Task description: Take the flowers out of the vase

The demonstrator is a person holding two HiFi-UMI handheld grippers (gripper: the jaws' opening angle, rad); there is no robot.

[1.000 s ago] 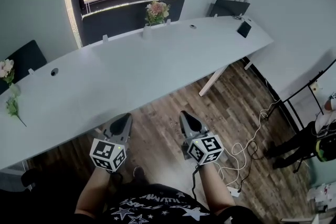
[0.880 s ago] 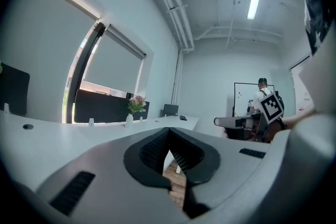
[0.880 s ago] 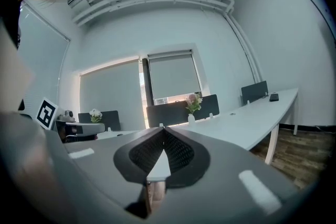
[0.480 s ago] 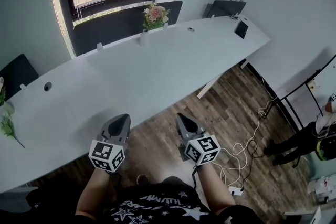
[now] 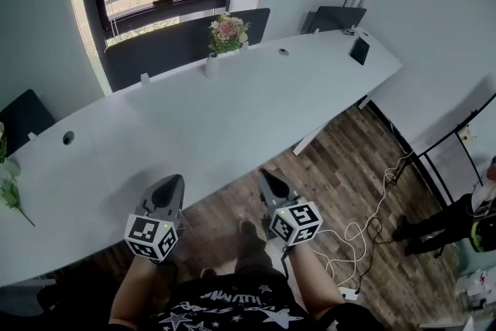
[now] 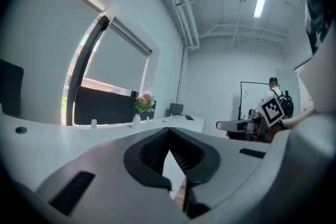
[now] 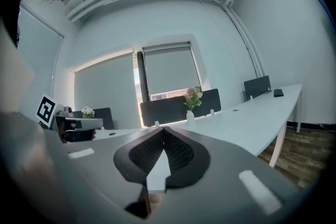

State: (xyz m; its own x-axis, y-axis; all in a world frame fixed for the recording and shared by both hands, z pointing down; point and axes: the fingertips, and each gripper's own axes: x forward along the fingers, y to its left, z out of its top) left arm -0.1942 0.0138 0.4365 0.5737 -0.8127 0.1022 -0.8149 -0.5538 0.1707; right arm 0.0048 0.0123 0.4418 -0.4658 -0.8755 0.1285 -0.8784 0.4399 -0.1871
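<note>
Desk (image 5: 232, 112) between far vase (image 5: 211, 66) of flowers (image 5: 229, 31) and closed left gripper (image 5: 174, 182), right gripper (image 5: 264, 176)

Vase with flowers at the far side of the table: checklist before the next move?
1. The flowers stand in the vase, and it is upright: ok.
2. Nothing held in the left hand-held gripper or the right hand-held gripper: ok.
3. Jaws open for a grasp: not ok, both pairs are shut.
4. Vase within reach: not ok. Both grippers hang at the near edge of the table, and the vase is at its far edge.
5. Table bare between grippers and vase: ok.
6. The person at right stands away from the table: ok.
</note>
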